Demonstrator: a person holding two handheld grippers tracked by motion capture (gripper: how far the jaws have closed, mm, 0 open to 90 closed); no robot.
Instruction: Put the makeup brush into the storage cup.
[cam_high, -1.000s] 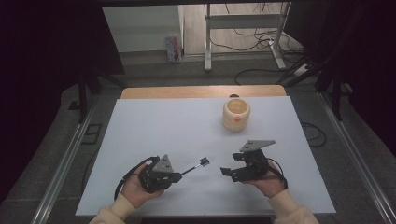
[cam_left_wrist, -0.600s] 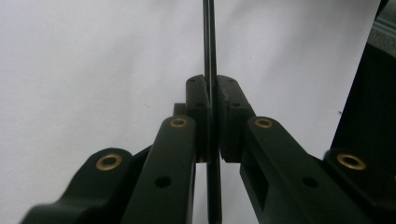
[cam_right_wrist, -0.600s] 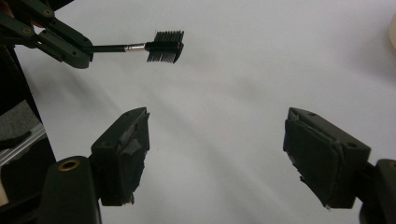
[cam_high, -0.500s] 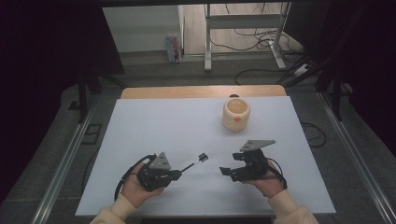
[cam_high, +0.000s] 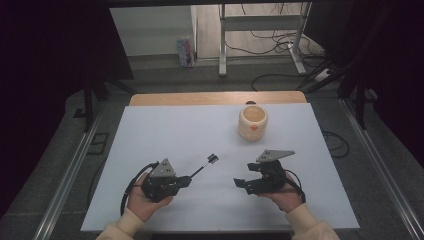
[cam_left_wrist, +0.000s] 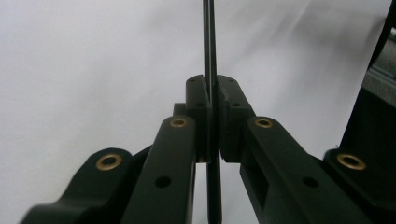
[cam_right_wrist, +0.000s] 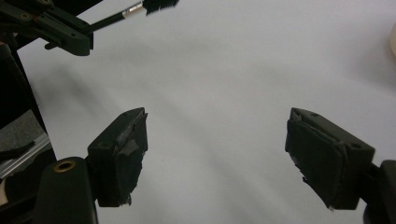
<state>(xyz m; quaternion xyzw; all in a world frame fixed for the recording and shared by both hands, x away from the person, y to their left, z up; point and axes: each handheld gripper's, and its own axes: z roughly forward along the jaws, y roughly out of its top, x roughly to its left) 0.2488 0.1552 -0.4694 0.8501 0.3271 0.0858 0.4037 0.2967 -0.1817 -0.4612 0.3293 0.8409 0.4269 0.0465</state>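
Note:
My left gripper (cam_high: 186, 179) sits at the near left of the white table (cam_high: 200, 125), shut on the thin black handle of a small brush (cam_high: 202, 166). The brush's black head points away and to the right. In the left gripper view the handle (cam_left_wrist: 208, 46) runs straight up between the closed pads (cam_left_wrist: 198, 112). My right gripper (cam_high: 239, 183) is held at the near right, pointing left, open, and the right gripper view shows only bare table between its taped pads (cam_right_wrist: 122, 144). That view also shows the brush (cam_right_wrist: 135, 8) at the top left.
A cream-coloured round jar (cam_high: 252, 122) with an orange mark stands at the back right of the table. A wooden strip (cam_high: 215, 98) borders the far edge. Beyond it are a metal stand (cam_high: 260, 30) and floor cables.
The brush's head has swung a little farther away from the near edge while the left hand shifted slightly. The right gripper has stayed in place.

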